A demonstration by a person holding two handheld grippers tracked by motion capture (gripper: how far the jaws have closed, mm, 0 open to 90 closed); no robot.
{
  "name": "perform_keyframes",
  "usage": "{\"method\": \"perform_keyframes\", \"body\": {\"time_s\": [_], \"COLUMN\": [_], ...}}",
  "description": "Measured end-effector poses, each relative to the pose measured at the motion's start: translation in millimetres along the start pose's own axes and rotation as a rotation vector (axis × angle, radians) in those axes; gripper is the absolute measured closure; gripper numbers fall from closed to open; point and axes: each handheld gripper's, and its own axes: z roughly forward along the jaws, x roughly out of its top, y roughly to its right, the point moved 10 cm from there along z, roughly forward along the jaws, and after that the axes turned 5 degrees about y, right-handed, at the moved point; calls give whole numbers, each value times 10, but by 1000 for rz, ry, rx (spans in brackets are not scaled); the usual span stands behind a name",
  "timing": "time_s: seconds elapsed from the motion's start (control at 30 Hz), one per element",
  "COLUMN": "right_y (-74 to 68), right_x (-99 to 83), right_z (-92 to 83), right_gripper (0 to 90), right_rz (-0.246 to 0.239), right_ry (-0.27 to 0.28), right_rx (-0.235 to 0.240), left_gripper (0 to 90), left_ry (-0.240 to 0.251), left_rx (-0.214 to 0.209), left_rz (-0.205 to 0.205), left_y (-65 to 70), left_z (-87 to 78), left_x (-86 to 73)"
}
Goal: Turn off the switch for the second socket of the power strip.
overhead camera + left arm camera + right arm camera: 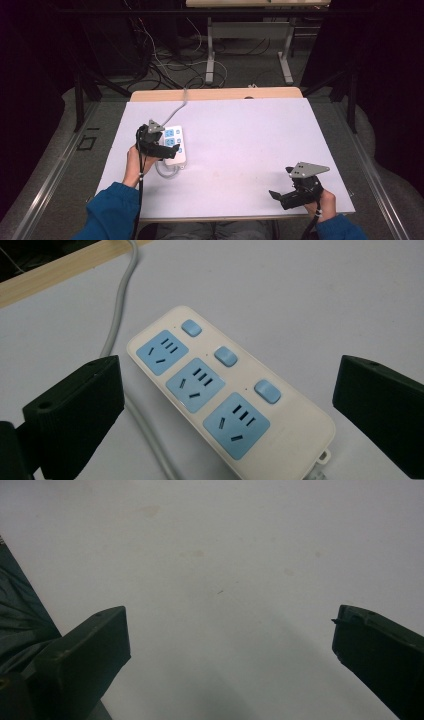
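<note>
Fingers, left gripper [227,405]: two, black, spread wide, released, nothing pressed between them; they stand above either side of the power strip [227,395] without touching it. Seen in the high view at the table's left side, held in the left hand [134,161].

Fingers, right gripper [227,645]: two, black, spread wide, released, holding nothing, over bare white tabletop. In the high view the right gripper [295,192] sits near the table's front right corner, well apart from the strip.

Power strip: one, white body, rounded corners. Sockets: three, light blue, in one row. Rocker switches: three, light blue, one beside each socket. Long axis runs roughly from the front edge toward the far edge of the table [250,150], slightly tilted; it lies flat, sockets up, on the table's left half.

Cable [120,305]: one, grey, running beside the strip toward the far edge, with a loop at the strip's near end.

Writing: none legible; a faint embossed mark near the strip's cord end is too small to read.
</note>
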Motion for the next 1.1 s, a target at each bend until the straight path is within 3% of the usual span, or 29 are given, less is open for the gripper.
{"method": "perform_keyframes", "body": {"time_s": [0.67, 1.1], "right_y": [-1, -1], "right_x": [-2, -4], "right_z": [0, 0], "right_gripper": [14, 15], "right_rz": [3, 0], "right_ry": [-2, -6], "right_rx": [1, 2], "left_gripper": [2, 2], "left_ry": [-23, -40], "left_rx": [1, 6], "left_rz": [15, 22], "left_y": [81, 87], "left_z": [-476, -697], "left_x": [-331, -584]}}
